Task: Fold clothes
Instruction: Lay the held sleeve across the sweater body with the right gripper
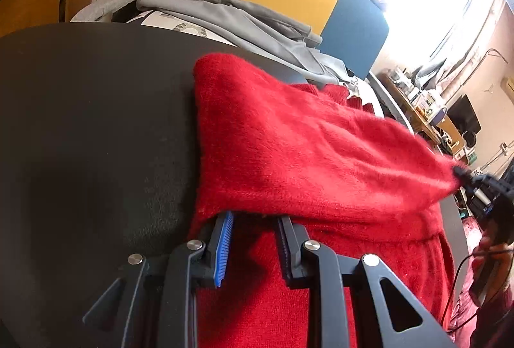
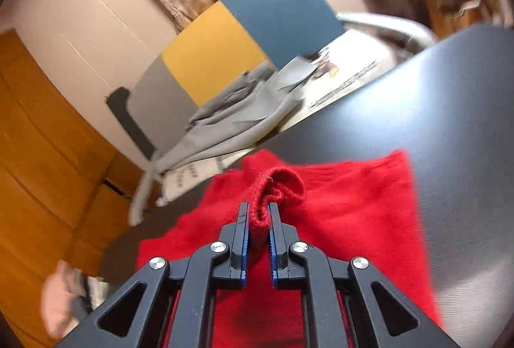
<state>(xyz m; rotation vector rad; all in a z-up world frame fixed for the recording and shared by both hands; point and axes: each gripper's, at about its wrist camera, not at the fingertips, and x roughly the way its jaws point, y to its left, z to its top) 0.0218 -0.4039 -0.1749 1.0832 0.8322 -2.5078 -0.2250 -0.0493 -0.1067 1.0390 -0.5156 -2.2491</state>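
Lying on the dark desk [image 1: 90, 110], the red sweater [image 1: 289, 149] is folded partly over. The right gripper [image 2: 259, 216] has its fingers closed on a ribbed edge. The left gripper [image 1: 253, 229] seems to pinch the fold, though cloth hides the tips.

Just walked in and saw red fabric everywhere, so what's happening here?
A person with a handheld gripper in each hand is folding a red sweater on a dark table. The right gripper is shut on a bunched knit edge. The left gripper has its fingertips tucked under a lifted fold; its grip is unclear.
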